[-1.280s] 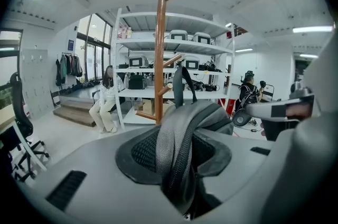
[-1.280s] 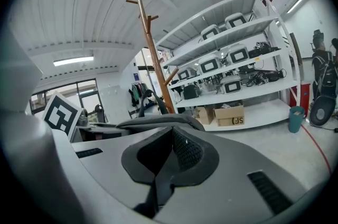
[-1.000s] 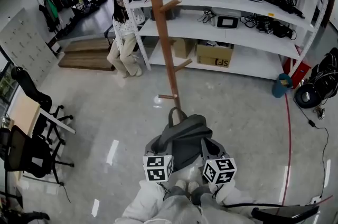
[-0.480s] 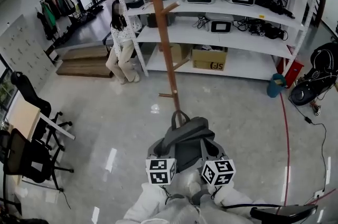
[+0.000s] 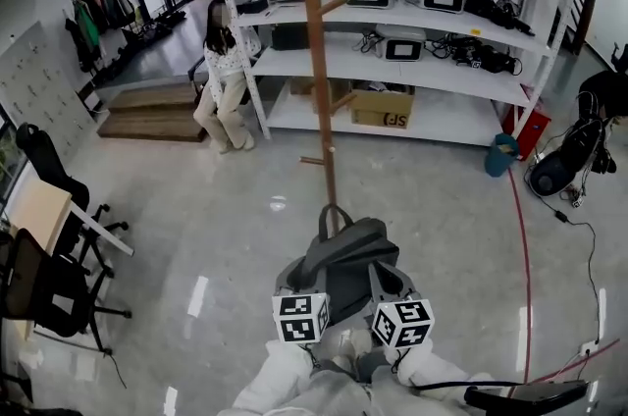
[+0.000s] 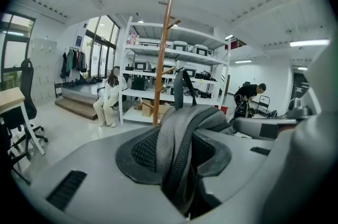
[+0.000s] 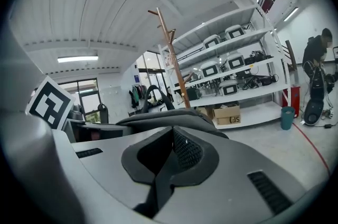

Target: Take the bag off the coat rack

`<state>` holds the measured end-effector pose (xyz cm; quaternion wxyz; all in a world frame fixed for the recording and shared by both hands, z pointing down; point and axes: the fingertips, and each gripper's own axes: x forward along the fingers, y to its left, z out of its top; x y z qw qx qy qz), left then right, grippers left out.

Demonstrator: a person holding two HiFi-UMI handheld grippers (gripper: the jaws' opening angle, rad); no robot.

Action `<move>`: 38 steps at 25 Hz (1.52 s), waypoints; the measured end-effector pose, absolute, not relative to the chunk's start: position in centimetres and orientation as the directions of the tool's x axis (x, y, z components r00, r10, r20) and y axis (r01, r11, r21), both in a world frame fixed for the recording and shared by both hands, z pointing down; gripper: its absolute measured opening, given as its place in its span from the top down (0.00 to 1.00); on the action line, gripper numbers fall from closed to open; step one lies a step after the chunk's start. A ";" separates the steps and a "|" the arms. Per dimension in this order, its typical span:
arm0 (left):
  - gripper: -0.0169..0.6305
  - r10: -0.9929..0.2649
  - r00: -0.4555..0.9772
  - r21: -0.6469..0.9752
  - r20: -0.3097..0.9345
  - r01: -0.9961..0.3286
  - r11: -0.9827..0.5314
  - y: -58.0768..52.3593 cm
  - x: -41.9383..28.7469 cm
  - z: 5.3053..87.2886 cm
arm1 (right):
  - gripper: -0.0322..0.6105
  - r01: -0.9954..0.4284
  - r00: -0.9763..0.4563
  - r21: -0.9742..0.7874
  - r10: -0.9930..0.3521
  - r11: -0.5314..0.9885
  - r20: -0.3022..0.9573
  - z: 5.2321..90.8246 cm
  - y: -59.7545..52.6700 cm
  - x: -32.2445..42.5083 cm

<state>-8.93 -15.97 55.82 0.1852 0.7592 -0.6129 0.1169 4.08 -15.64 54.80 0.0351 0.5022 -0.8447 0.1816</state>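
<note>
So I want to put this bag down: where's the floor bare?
Bare floor lies left of the bag, between the rack and the chairs, and right of it up to the red line. Crowded by the shelves and the bin.

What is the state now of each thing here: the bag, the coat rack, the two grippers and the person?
bag: off the rack, held by both grippers.
coat rack: upright, visible pegs bare.
left gripper: shut on the bag's strap.
right gripper: shut on the bag's strap.
person: sitting beside the shelves.
</note>
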 end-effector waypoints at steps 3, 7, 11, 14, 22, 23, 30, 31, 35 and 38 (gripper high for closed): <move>0.78 -0.889 0.229 0.136 0.398 -0.972 -0.189 -14.8 -8.9 55.7 | 0.93 -0.870 -0.478 -0.267 -0.843 0.415 0.248 54.9 -14.2 4.2; 0.78 -0.890 0.226 0.140 0.396 -0.973 -0.185 -13.9 -9.4 55.5 | 0.93 -0.872 -0.475 -0.258 -0.845 0.416 0.245 54.6 -13.1 3.6; 0.78 -0.895 0.215 0.146 0.391 -0.974 -0.170 -13.3 -9.4 55.1 | 0.93 -0.870 -0.485 -0.230 -0.839 0.436 0.247 54.1 -12.5 3.4; 0.78 -0.899 0.203 0.148 0.389 -0.977 -0.157 -13.3 -9.2 55.0 | 0.93 -0.867 -0.494 -0.208 -0.833 0.453 0.248 54.0 -12.7 3.4; 0.78 -0.906 0.179 0.139 0.383 -0.981 -0.135 -13.5 -8.1 54.4 | 0.93 -0.865 -0.501 -0.168 -0.835 0.473 0.229 53.2 -13.5 4.4; 0.78 -0.906 0.179 0.140 0.383 -0.981 -0.135 -13.5 -8.0 54.4 | 0.93 -0.865 -0.502 -0.154 -0.834 0.478 0.230 53.1 -13.6 4.5; 0.78 -0.903 0.176 0.131 0.391 -0.982 -0.134 -14.3 -7.5 54.5 | 0.93 -0.859 -0.512 -0.144 -0.827 0.492 0.230 52.9 -14.4 4.8; 0.78 -0.903 0.175 0.131 0.393 -0.982 -0.133 -14.4 -7.4 54.6 | 0.93 -0.858 -0.513 -0.143 -0.827 0.493 0.230 52.9 -14.5 4.9; 0.78 -0.902 0.173 0.128 0.395 -0.983 -0.133 -14.7 -7.3 54.5 | 0.93 -0.856 -0.517 -0.141 -0.825 0.498 0.227 52.6 -15.0 5.1; 0.78 -0.902 0.173 0.124 0.396 -0.983 -0.134 -14.9 -7.2 54.4 | 0.93 -0.853 -0.523 -0.140 -0.822 0.503 0.225 52.5 -15.2 5.0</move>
